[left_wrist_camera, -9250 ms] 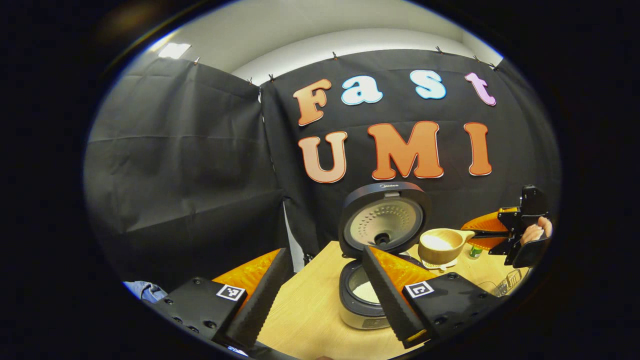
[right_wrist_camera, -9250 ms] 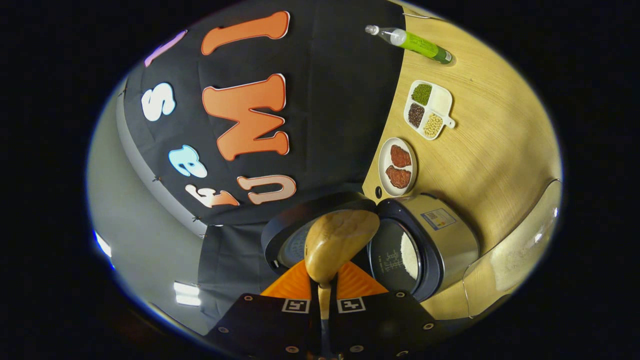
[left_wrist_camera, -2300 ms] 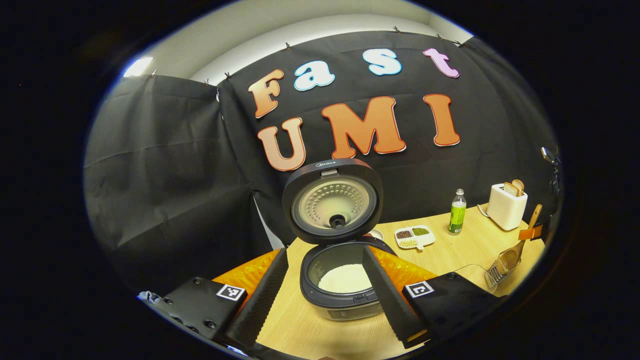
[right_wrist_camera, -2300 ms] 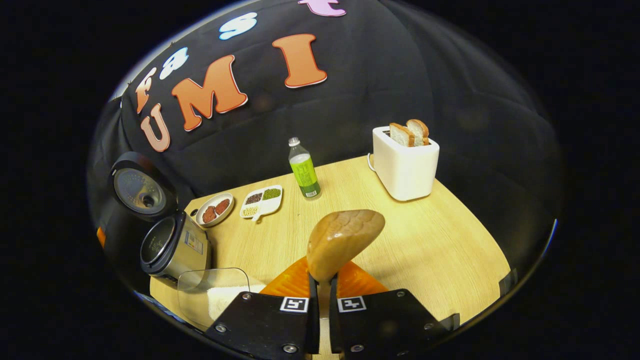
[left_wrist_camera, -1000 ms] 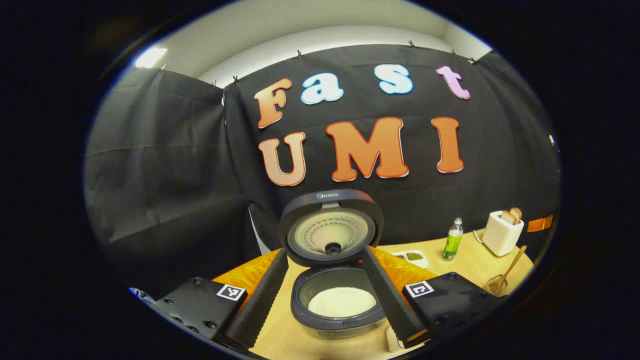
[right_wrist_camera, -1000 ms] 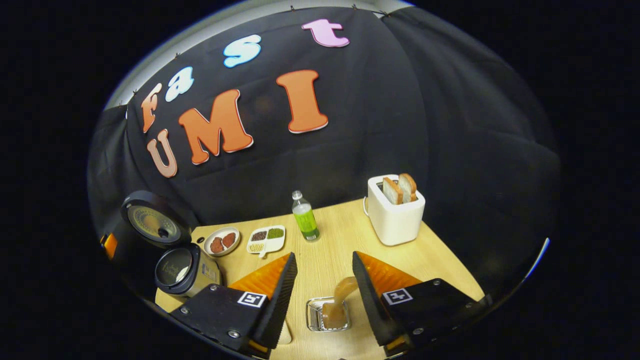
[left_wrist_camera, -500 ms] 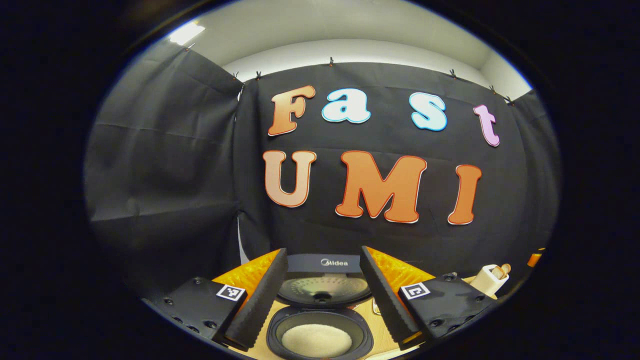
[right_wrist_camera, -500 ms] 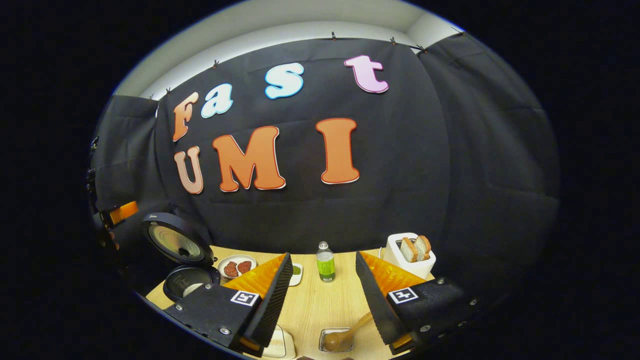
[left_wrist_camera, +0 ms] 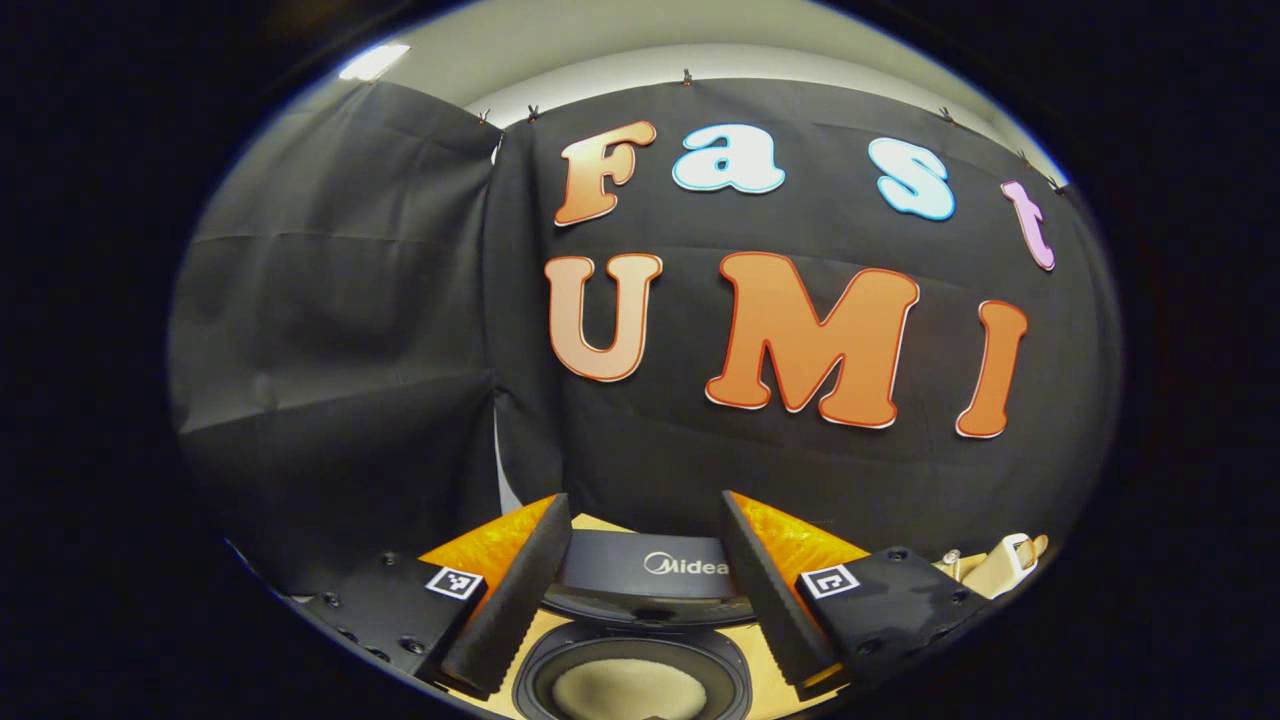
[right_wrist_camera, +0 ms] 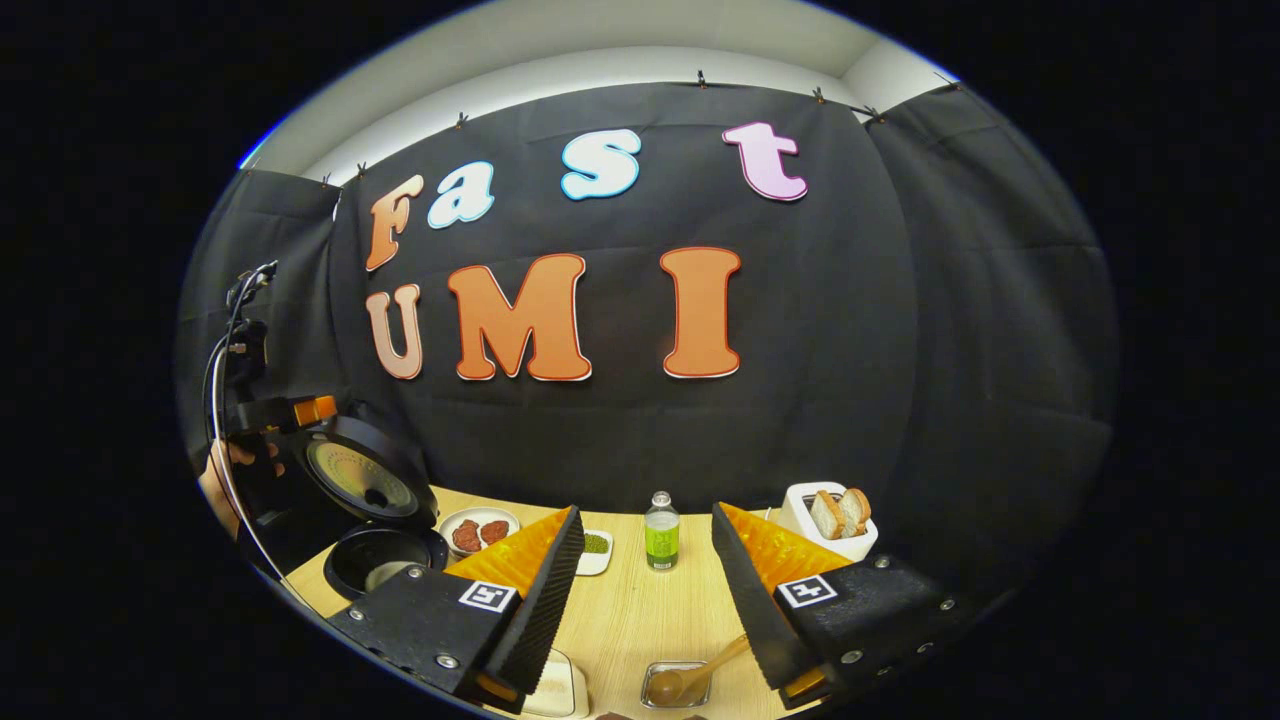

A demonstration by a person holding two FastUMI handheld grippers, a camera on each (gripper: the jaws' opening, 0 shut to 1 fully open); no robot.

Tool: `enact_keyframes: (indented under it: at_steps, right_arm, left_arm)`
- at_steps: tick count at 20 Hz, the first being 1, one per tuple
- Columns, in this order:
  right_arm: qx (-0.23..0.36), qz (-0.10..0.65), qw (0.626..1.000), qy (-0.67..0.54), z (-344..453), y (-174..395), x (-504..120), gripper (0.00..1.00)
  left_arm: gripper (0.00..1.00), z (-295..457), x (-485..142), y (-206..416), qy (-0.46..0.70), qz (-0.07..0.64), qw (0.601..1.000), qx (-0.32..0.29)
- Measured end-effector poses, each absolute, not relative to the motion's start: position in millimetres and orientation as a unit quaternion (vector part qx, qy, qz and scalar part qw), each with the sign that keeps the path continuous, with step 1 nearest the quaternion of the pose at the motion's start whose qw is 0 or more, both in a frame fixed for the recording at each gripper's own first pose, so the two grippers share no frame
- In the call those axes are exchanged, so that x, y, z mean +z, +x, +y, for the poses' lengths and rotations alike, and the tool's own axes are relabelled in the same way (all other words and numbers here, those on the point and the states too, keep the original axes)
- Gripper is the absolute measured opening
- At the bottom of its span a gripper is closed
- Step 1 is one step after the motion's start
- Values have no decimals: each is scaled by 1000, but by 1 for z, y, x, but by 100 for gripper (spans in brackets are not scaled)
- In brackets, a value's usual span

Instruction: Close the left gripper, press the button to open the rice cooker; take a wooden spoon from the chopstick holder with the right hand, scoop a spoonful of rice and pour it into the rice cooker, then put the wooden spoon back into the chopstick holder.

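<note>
Left hand-held gripper (left_wrist_camera: 640, 600): fingers spread apart, nothing between them, poised over open rice cooker (left_wrist_camera: 632, 680). Right hand-held gripper (right_wrist_camera: 640, 600): fingers apart too, holding nothing, above wooden spoon (right_wrist_camera: 690, 675). In right gripper view, left hand-held gripper also seen far left, by raised lid (right_wrist_camera: 362, 482), with a hand (right_wrist_camera: 222, 478) on it.

Largest down:
- Light wood surface (right_wrist_camera: 640, 605), carrying everything.
- Rice cooker at left of surface in right gripper view, lid standing up and back; in left gripper view lid (left_wrist_camera: 655, 585) just beyond fingers, inner pot below with white rice (left_wrist_camera: 628, 692) inside.
- White toaster (right_wrist_camera: 828, 535) at right rear, two bread slices (right_wrist_camera: 840, 512) sticking up from slots.
- Green bottle (right_wrist_camera: 661, 532) upright, centre rear, between fingers in right gripper view.
- Round plate (right_wrist_camera: 478, 530) with two reddish pieces, just beside cooker.
- Divided dish (right_wrist_camera: 596, 550), partly hidden behind finger, green grains visible.
- Chopstick holder (right_wrist_camera: 672, 686), wire basket at bottom edge, spoon bowl resting down inside, handle slanting up to right.
- Pale object (right_wrist_camera: 555, 695) at bottom edge left of holder; cannot tell what.
</note>
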State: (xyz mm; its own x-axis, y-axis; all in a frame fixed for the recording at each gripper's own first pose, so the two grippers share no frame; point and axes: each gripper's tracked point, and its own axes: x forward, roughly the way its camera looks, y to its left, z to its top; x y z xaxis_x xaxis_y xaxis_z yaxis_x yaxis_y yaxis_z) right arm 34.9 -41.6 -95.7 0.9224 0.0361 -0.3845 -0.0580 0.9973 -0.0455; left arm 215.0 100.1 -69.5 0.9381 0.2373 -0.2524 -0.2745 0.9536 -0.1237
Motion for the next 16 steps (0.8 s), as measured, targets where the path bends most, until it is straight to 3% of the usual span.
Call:
enact_keyframes:
  at_steps: [8,16]
  right_arm:
    - [57,211,976,-20,-11,36,-112,80]
    - [87,220,972,-4,12,37,-125,80]
  left_arm:
    - [100,96,-89,187,-89,180,972,120]
    - [98,70,-181,96,-77,351,928,100]
